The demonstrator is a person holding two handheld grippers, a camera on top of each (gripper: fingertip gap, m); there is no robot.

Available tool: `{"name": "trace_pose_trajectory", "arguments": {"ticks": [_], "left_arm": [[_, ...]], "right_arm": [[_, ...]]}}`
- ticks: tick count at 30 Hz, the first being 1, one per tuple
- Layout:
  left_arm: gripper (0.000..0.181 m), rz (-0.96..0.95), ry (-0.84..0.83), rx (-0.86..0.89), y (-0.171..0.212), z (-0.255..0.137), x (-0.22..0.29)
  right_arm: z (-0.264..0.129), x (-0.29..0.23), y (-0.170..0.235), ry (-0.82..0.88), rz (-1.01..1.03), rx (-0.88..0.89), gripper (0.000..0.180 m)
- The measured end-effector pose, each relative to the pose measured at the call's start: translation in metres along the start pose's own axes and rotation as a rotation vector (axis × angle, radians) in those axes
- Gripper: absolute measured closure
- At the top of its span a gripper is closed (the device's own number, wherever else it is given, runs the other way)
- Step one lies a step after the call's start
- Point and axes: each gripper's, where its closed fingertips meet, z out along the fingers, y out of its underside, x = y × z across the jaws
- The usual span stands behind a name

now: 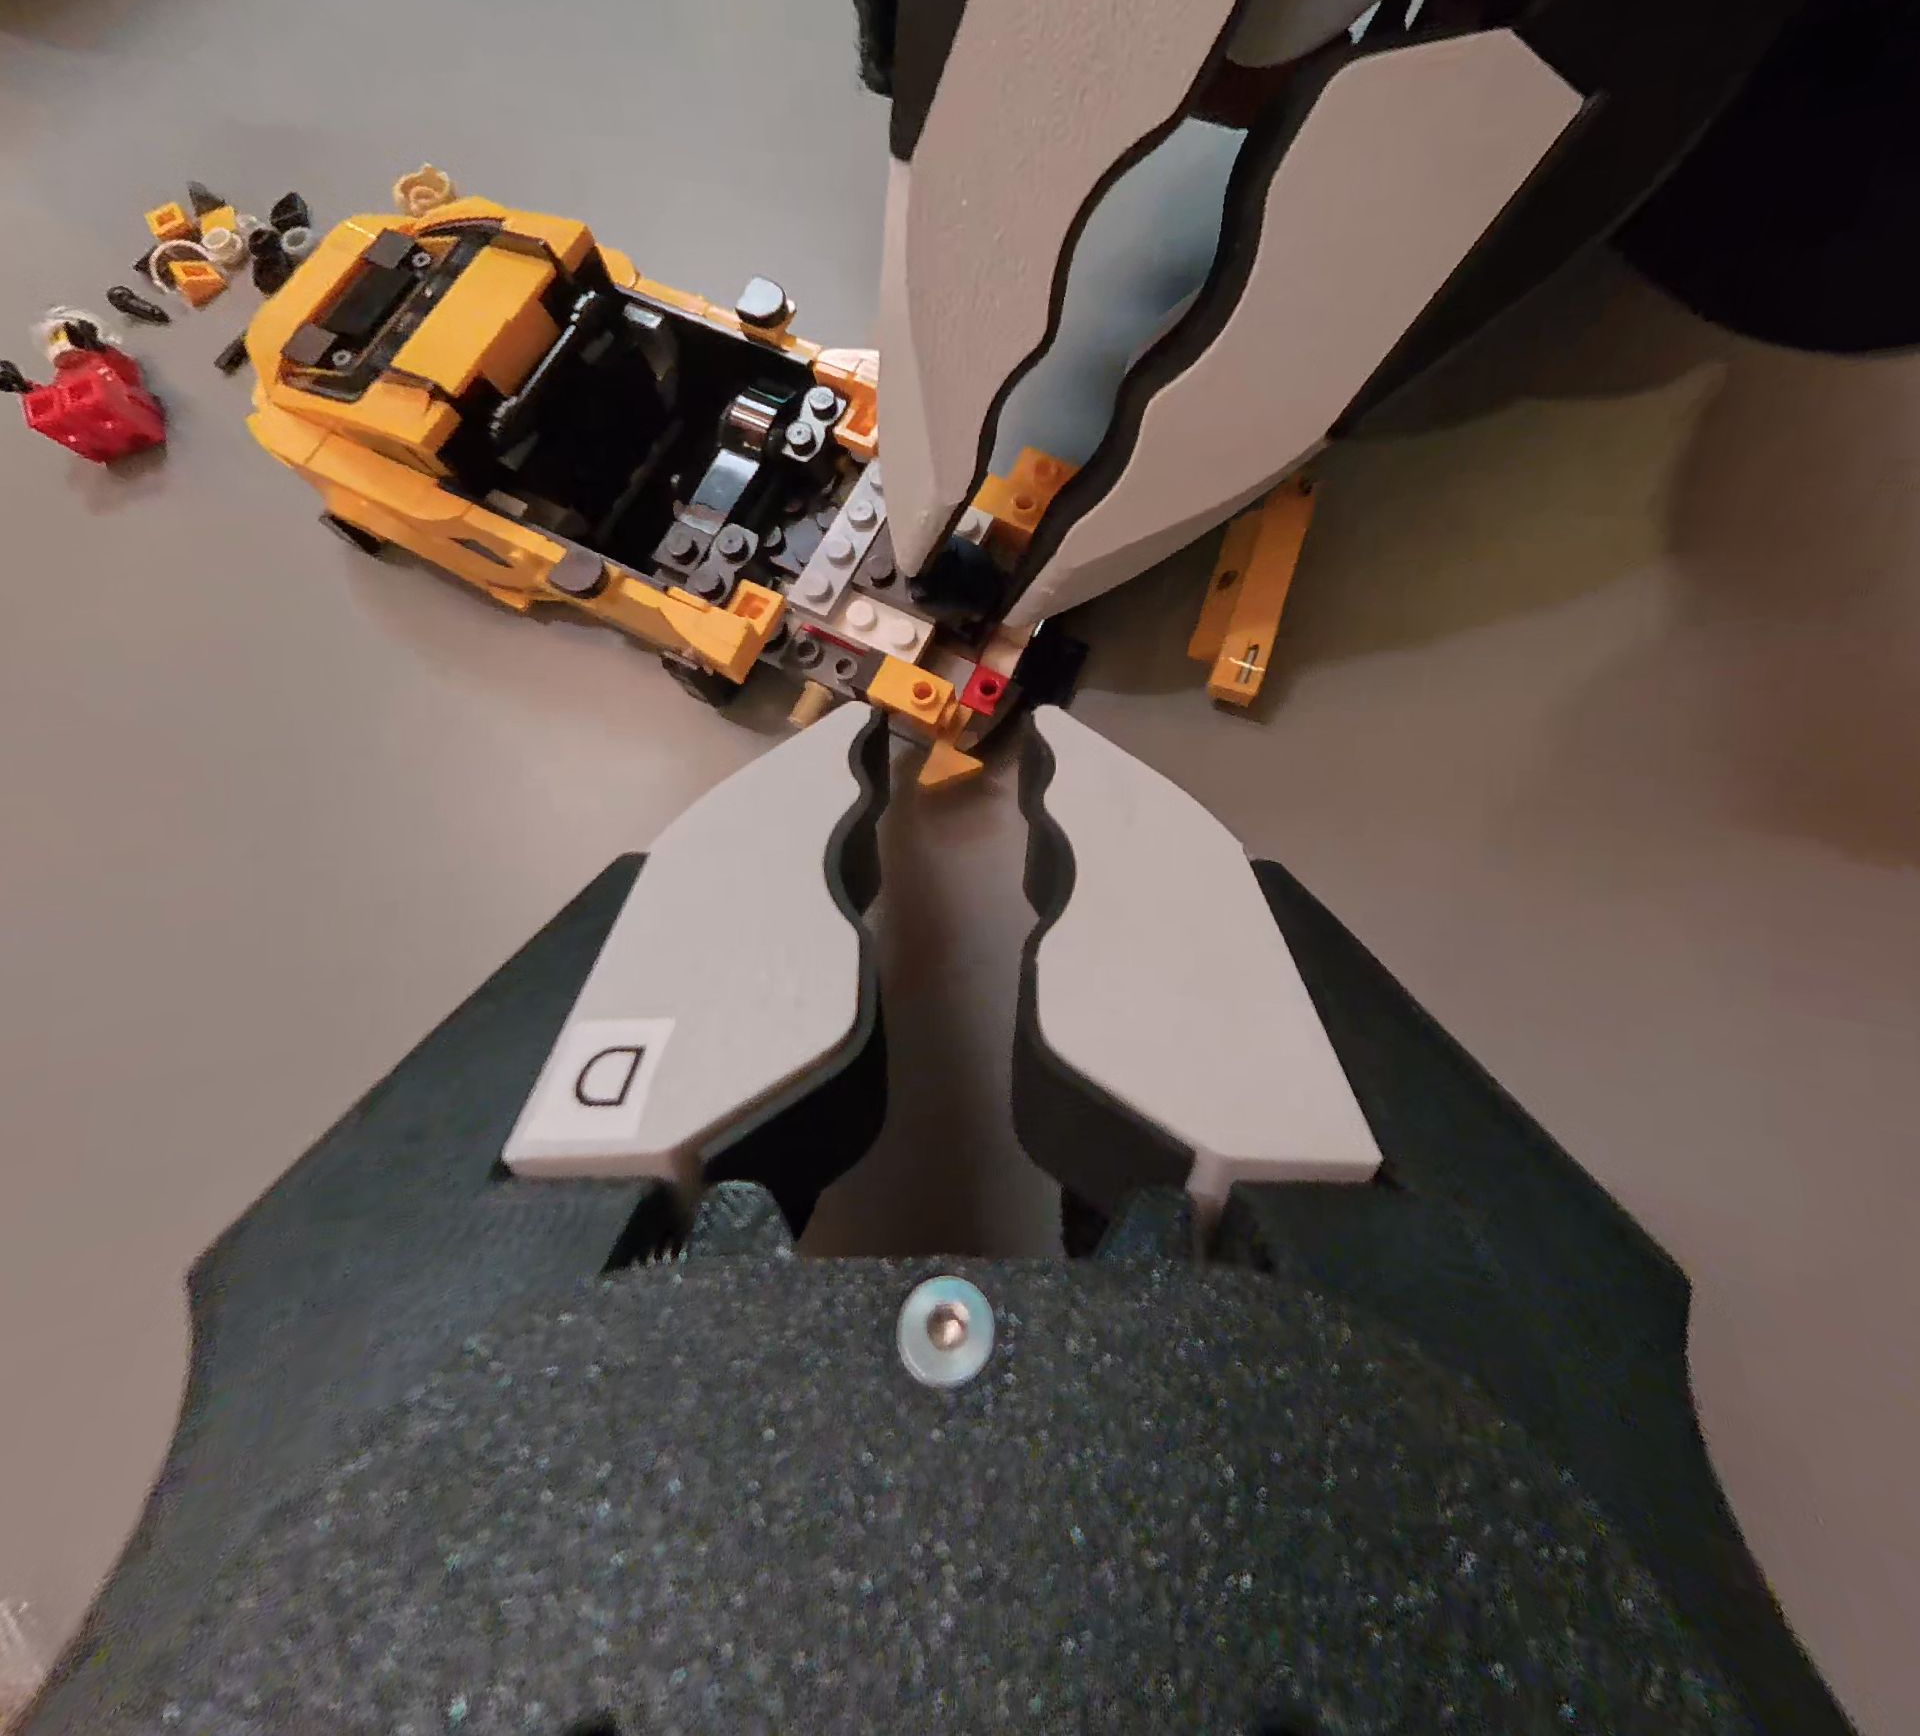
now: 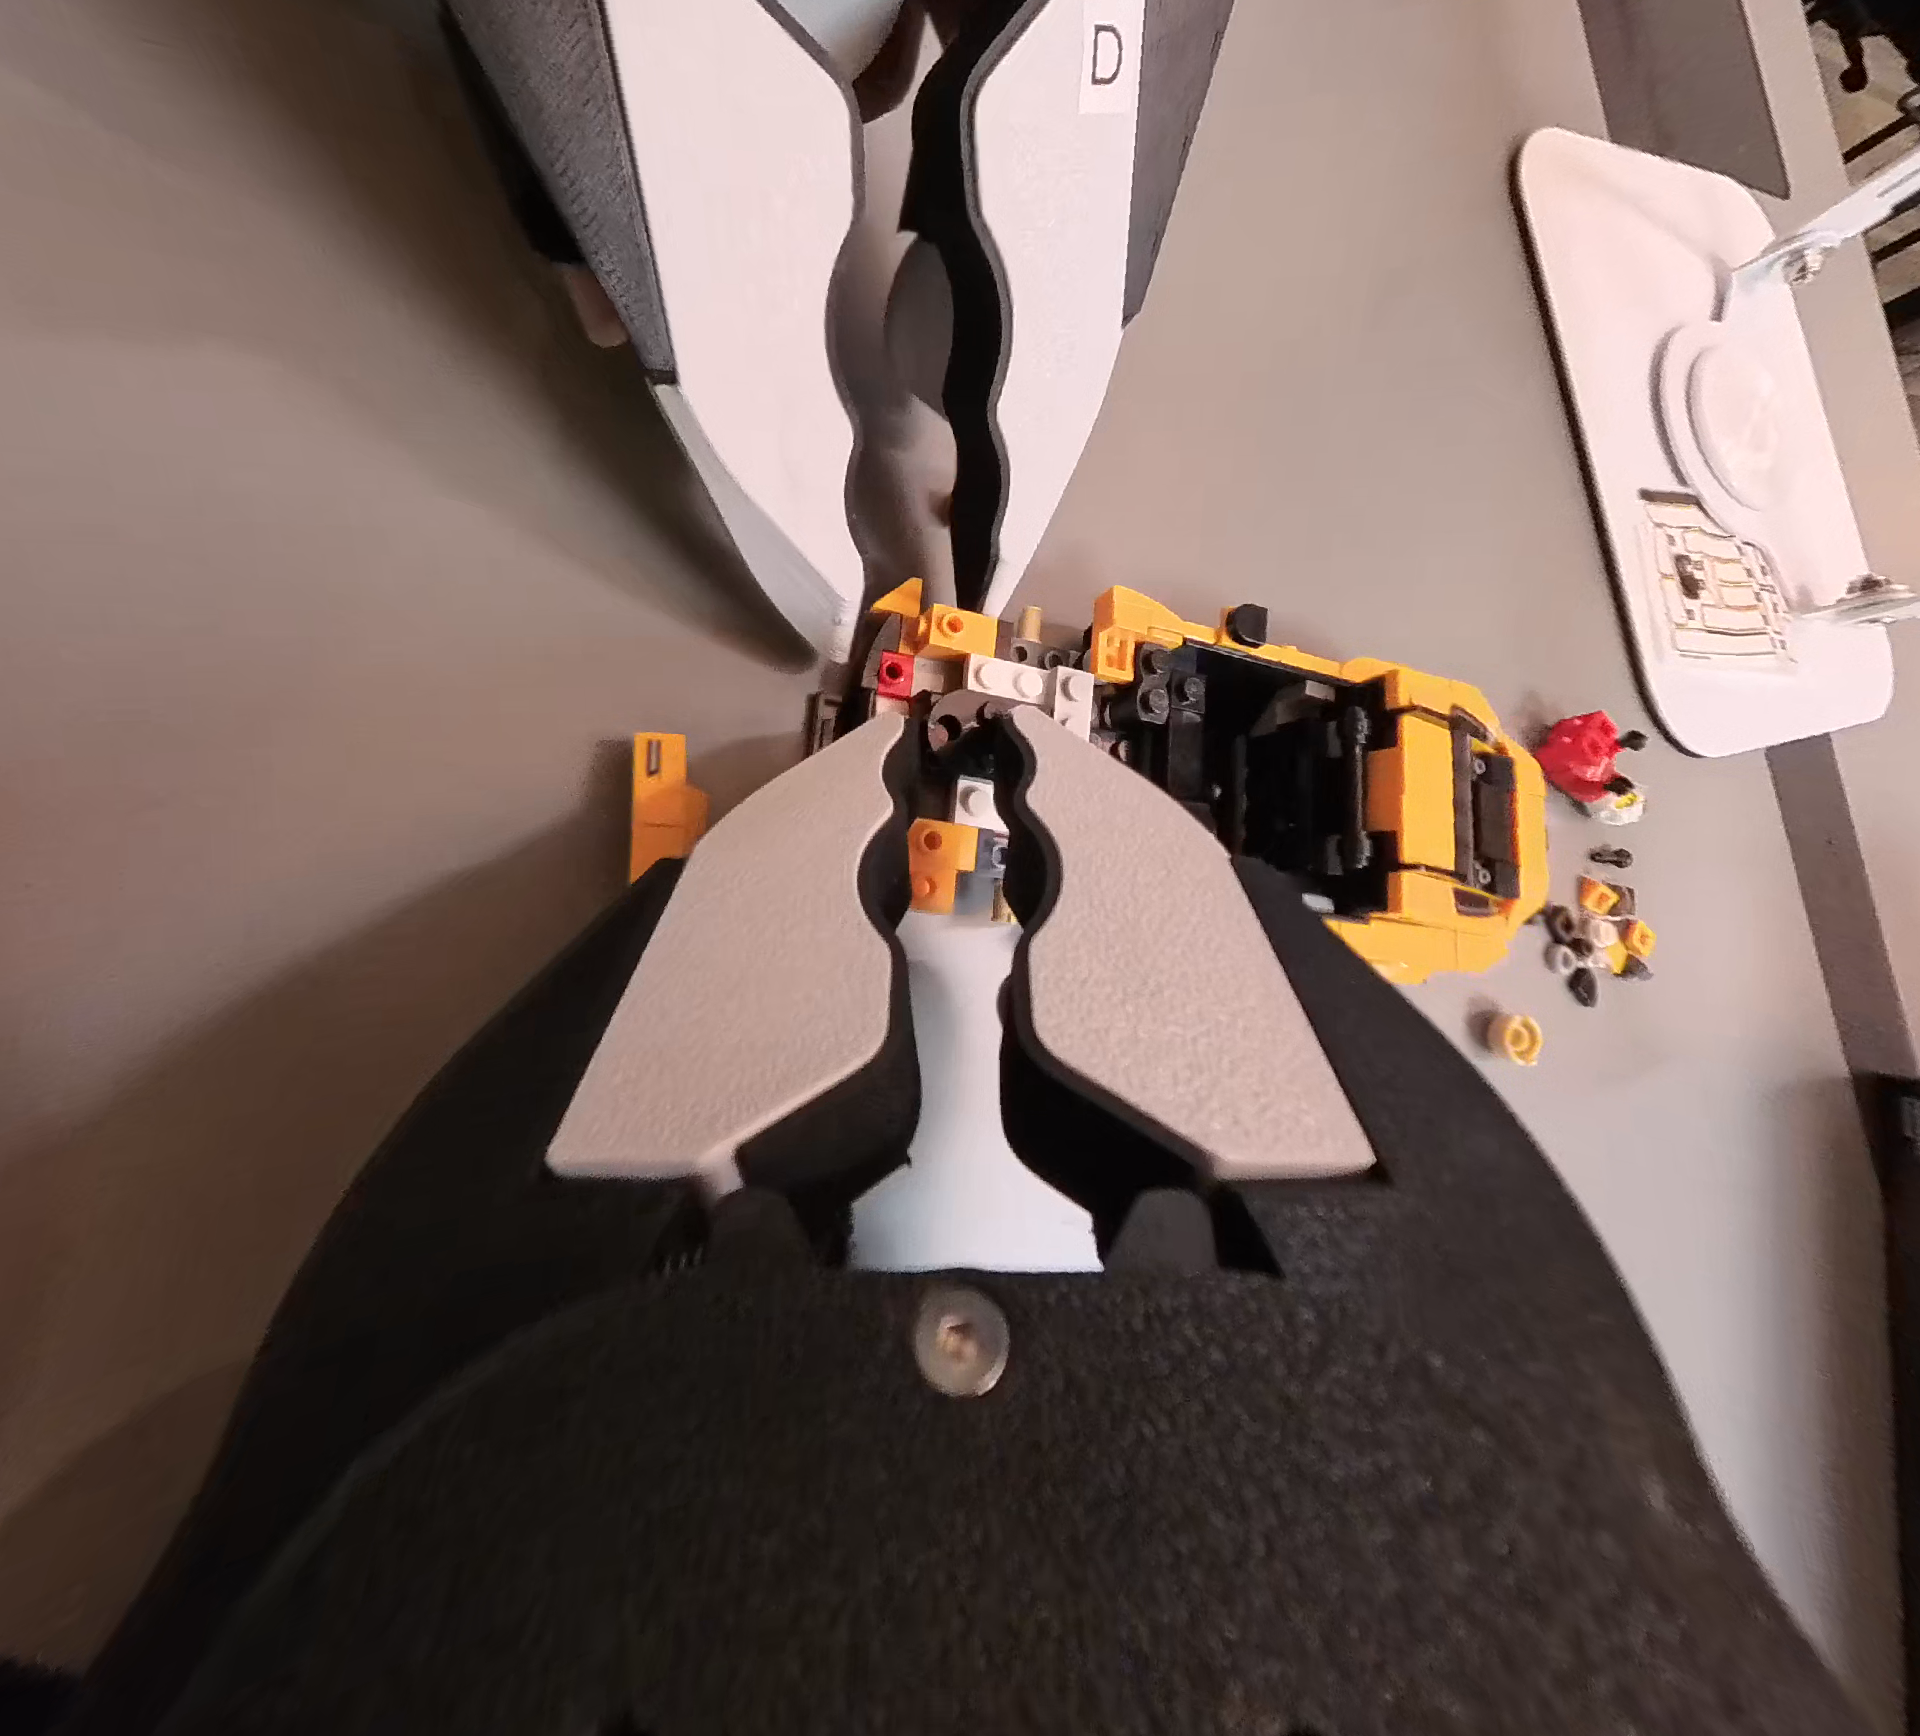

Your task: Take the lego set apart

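Observation:
A partly stripped orange and black lego car [image 1: 416, 356] lies on the grey table, its open studded end towards both grippers. My left gripper [image 1: 951, 720] is closed on the orange tip of that end, and it comes in from the top of the right wrist view [image 2: 925, 621]. My right gripper [image 2: 954, 730] is closed on a black curved piece [image 2: 951, 715] in the car's [image 2: 1434, 751] stripped end. In the left wrist view it reaches down from above [image 1: 971, 585]. The two grippers' tips almost touch.
A loose long orange piece [image 1: 1252, 585] lies beside the car's end. A pile of small removed parts [image 1: 218, 252], a red figure [image 1: 94, 408] and a tan round piece [image 1: 426, 185] lie past the car's far end. A white tray [image 2: 1621, 439] sits near the table edge. Left and right tips are no more than a few centimetres apart. Left tips and right tips are each some 20 cm from the red figure [image 1: 94, 408]. It is also in sight in the right wrist view [image 2: 1578, 742].

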Motion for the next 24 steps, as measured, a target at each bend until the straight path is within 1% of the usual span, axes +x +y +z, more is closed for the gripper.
{"name": "trace_pose_trajectory", "arguments": {"ticks": [4,8,13,18,24], "left_arm": [[0.162,0.035,0.037,-0.032,0.002,-0.007,0.011],[0.161,0.028,0.074,-0.006,0.0,-0.019,0.022],[0.153,0.028,0.047,-0.025,0.003,-0.016,0.026],[0.156,0.005,0.026,-0.007,0.001,-0.012,0.026],[0.157,0.003,0.009,-0.014,0.002,-0.012,0.026]], "right_arm": [[-0.004,-0.013,-0.004,-0.054,0.016,0.019,0.167],[-0.007,-0.027,-0.01,-0.1,0.043,0.046,0.168],[-0.007,-0.035,-0.015,-0.119,0.061,0.067,0.168],[-0.006,-0.037,-0.018,-0.114,0.057,0.069,0.168],[-0.006,-0.036,-0.018,-0.14,0.125,0.078,0.169]]}}
